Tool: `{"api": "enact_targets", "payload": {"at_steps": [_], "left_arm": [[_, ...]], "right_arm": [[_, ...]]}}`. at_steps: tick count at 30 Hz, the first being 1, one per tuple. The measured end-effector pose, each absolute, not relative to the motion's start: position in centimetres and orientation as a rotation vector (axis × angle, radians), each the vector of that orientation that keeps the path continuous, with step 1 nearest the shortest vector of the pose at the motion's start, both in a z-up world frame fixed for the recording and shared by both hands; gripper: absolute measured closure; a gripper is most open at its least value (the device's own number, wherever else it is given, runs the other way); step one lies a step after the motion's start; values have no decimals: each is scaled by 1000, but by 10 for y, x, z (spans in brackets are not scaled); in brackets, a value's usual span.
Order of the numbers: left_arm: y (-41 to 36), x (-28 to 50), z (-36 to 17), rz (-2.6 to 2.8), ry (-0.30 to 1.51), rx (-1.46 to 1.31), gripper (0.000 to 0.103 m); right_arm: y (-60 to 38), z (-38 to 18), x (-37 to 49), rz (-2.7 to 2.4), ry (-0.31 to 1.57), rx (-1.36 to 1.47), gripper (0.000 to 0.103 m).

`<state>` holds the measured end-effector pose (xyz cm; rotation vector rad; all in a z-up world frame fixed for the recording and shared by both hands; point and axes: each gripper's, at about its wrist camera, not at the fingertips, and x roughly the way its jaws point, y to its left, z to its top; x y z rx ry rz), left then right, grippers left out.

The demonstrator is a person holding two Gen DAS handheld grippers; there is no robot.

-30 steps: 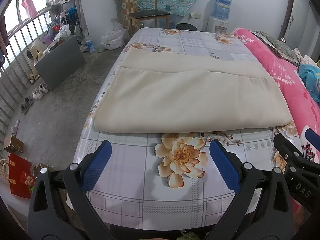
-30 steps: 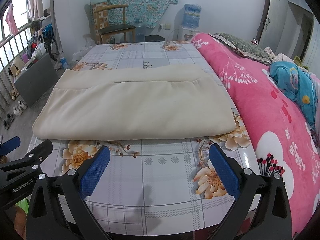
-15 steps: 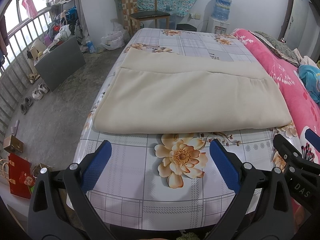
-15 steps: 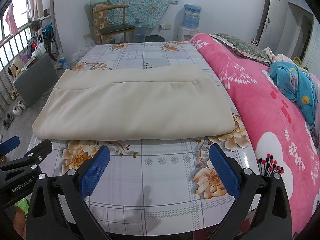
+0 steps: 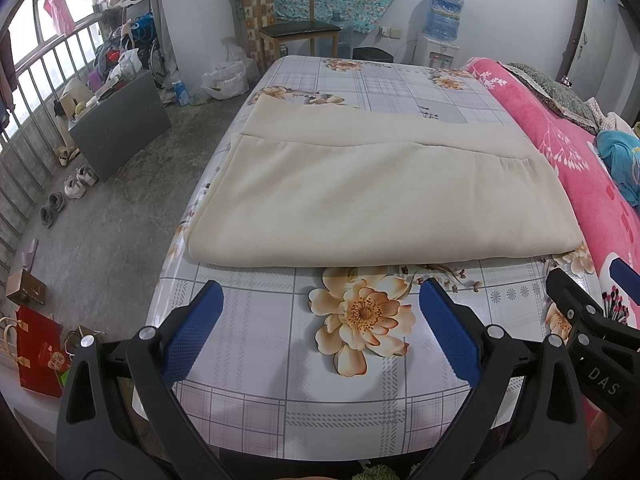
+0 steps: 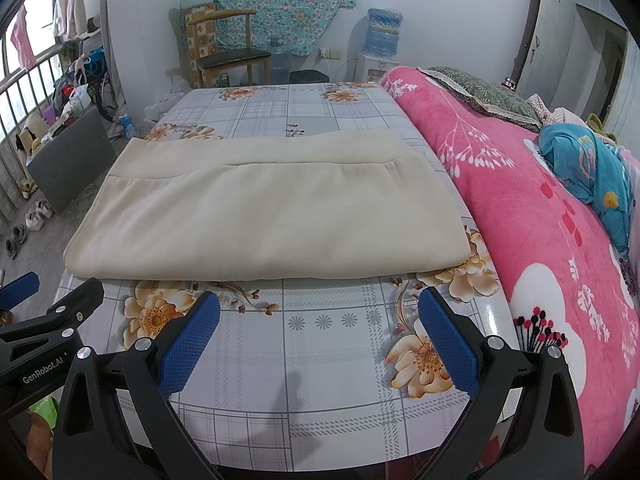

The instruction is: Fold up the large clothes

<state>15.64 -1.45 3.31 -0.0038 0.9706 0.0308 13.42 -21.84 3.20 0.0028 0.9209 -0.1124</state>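
On the floral table (image 5: 360, 380), the cream garment (image 5: 380, 200) lies folded once (more folds likely); left gripper (image 5: 320, 320) and right gripper (image 6: 320, 320) hover wide, empty.

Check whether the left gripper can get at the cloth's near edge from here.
Probably yes. The left gripper is open and empty, the cloth lies flat just ahead of it, and only bare tablecloth lies between.

honestly nothing's really changed, the folded cream garment (image 5: 376, 196) hasn't shifted and both grippers are hanging in the same spot
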Motion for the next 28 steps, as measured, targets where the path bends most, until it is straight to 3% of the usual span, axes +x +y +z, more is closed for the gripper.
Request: {"api": "enact_targets", "payload": {"at_steps": [28], "left_arm": [[-18, 160, 33, 27, 977, -14, 8]], "right_arm": [[-221, 32, 133, -119, 923, 5, 6]]}}
